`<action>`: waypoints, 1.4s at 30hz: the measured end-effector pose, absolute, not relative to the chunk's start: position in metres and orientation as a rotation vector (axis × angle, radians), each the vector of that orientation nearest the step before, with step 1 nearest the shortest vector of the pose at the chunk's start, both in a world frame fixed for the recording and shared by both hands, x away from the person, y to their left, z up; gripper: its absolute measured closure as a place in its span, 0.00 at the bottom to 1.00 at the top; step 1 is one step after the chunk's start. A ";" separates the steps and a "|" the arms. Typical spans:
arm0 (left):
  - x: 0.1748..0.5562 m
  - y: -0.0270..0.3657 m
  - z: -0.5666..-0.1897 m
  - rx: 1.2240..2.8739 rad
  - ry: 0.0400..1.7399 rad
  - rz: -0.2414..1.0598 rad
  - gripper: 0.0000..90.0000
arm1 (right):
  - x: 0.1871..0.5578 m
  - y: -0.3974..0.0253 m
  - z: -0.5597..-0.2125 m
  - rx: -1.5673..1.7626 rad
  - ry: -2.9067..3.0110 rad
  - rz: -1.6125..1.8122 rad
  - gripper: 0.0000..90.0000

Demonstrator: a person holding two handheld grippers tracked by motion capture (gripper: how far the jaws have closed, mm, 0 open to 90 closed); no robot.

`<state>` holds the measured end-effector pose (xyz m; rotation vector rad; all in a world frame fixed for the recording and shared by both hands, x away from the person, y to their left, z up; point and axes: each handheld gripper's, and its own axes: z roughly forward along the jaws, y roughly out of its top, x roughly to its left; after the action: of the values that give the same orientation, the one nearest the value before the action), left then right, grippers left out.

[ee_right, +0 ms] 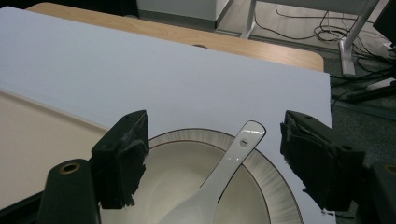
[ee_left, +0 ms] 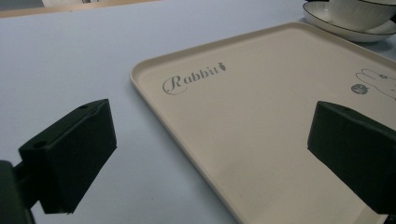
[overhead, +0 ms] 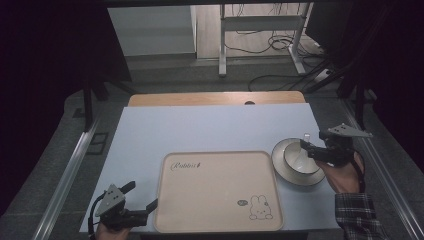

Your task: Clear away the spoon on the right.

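A beige tray (overhead: 220, 192) with a rabbit drawing and the word "Rabbit" lies at the table's front middle. Right of it stands a white plate (overhead: 280, 167) holding a white bowl (overhead: 300, 161), with a white spoon (overhead: 303, 146) leaning in the bowl. My right gripper (overhead: 306, 149) hovers over the bowl, open. In the right gripper view its jaws (ee_right: 219, 158) straddle the spoon (ee_right: 212, 189) handle above the bowl (ee_right: 173, 179) and plate (ee_right: 278, 191), without touching. My left gripper (overhead: 142, 195) is open at the tray's front-left corner, its jaws (ee_left: 212, 156) either side of the tray (ee_left: 261, 107) edge.
A white sheet (overhead: 215, 127) covers the table, with a wooden edge (overhead: 215, 98) at the back. Beyond it are desk legs (overhead: 222, 50) and cables (overhead: 280, 42) on the floor. Metal rails (overhead: 65, 175) run along both sides of the table.
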<state>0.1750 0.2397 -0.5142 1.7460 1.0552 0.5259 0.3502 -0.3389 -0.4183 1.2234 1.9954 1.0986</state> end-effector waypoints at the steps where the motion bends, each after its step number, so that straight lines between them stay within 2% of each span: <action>1: 0.175 0.240 -0.514 1.746 1.055 0.526 0.01 | 0.350 -0.339 -0.418 1.223 1.995 1.099 0.27; 7: 0.175 0.240 -0.514 1.746 1.055 0.526 0.01 | 0.362 -0.338 -0.421 1.253 2.004 1.078 0.27; 42: 0.175 0.240 -0.514 1.750 1.053 0.525 0.01 | 0.398 -0.341 -0.446 1.424 2.017 0.976 0.54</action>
<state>0.1750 0.2396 -0.5144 1.7499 1.0528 0.5247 0.3982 -0.3406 -0.4461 1.4244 2.0174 0.9755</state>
